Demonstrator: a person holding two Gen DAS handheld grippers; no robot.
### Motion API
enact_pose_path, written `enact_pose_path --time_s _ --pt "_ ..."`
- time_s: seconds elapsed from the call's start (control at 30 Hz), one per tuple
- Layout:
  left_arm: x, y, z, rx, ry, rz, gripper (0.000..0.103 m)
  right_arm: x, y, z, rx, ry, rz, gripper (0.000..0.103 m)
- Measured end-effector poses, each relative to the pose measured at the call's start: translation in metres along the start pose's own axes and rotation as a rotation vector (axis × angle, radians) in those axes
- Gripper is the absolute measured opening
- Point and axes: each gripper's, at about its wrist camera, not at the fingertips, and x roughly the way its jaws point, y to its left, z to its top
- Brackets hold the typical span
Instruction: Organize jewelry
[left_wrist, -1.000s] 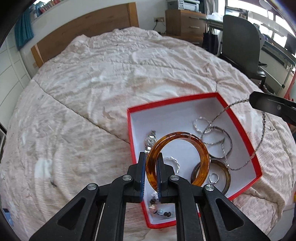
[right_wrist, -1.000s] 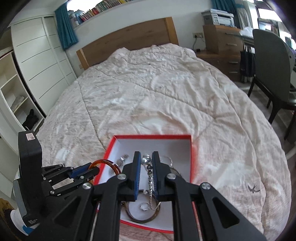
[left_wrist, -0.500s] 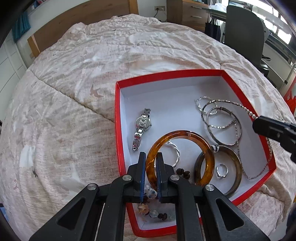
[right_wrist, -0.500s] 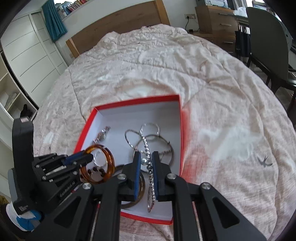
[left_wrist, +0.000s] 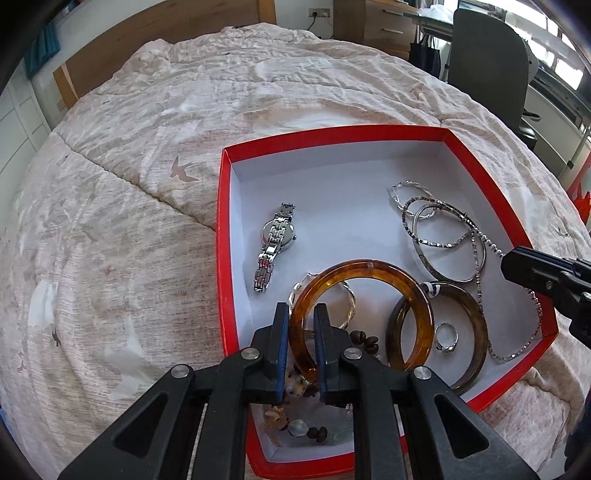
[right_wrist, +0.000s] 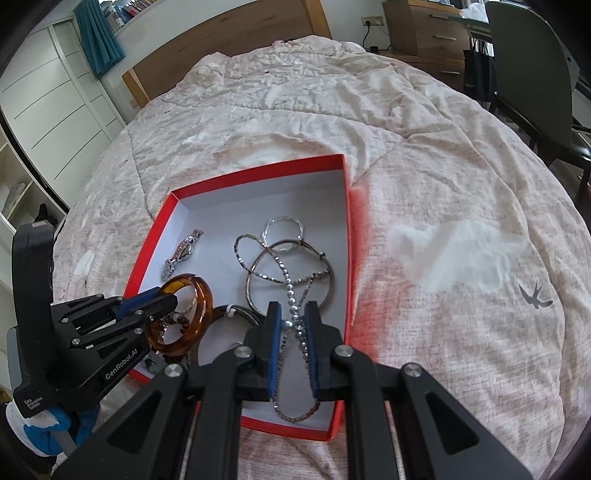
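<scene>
A red box with a white inside sits on the rumpled beige bedspread, and both claws hang over its near end. The left gripper has the amber bangle between its blue pads, standing on edge over the near left part of the box; its jaws are easing apart, and from the left wrist view a thin gap shows on each side of the bangle's rim, so the pads no longer seem to press on it. The right gripper is nearly pressed together, pinching a silver bead chain whose loops trail onto the box floor on both the far and near sides of the jaws. Inside the box, a silver watch lies near the left wall, thin silver bangles lie tangled toward the right, a dark brown bangle rests at the near right with a small ring inside it, and dark beads are scattered at the near edge. A grey chair stands at the far right of the bed.
</scene>
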Motion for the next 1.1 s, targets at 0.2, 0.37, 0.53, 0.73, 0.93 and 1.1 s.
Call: enact_pose_path --time_s 0.2,0.37,0.53,0.73,0.93,1.1 --pt "0.000 -0.005 -0.002 0.010 -0.008 -0.005 0.025 0.002 0.000 -0.001 -0.004 0.006 -0.002 0.013" --pt "0.001 -0.007 -0.004 0.014 -0.016 -0.002 0.028 0.003 0.003 -0.005 -0.028 0.010 -0.002 0.016" --pt "0.001 -0.007 -0.004 0.012 -0.017 -0.003 0.030 0.003 0.011 -0.007 -0.075 0.011 -0.015 0.023" --pt "0.000 -0.007 -0.005 0.005 -0.021 -0.010 0.030 -0.005 0.012 -0.008 -0.100 -0.004 -0.026 0.025" --pt "-0.001 -0.005 -0.006 -0.002 -0.022 -0.004 0.030 -0.009 0.012 -0.008 -0.096 -0.009 -0.032 0.026" --pt "0.001 0.003 -0.008 -0.039 -0.008 0.016 0.024 -0.009 0.011 -0.009 -0.096 -0.007 -0.034 0.026"
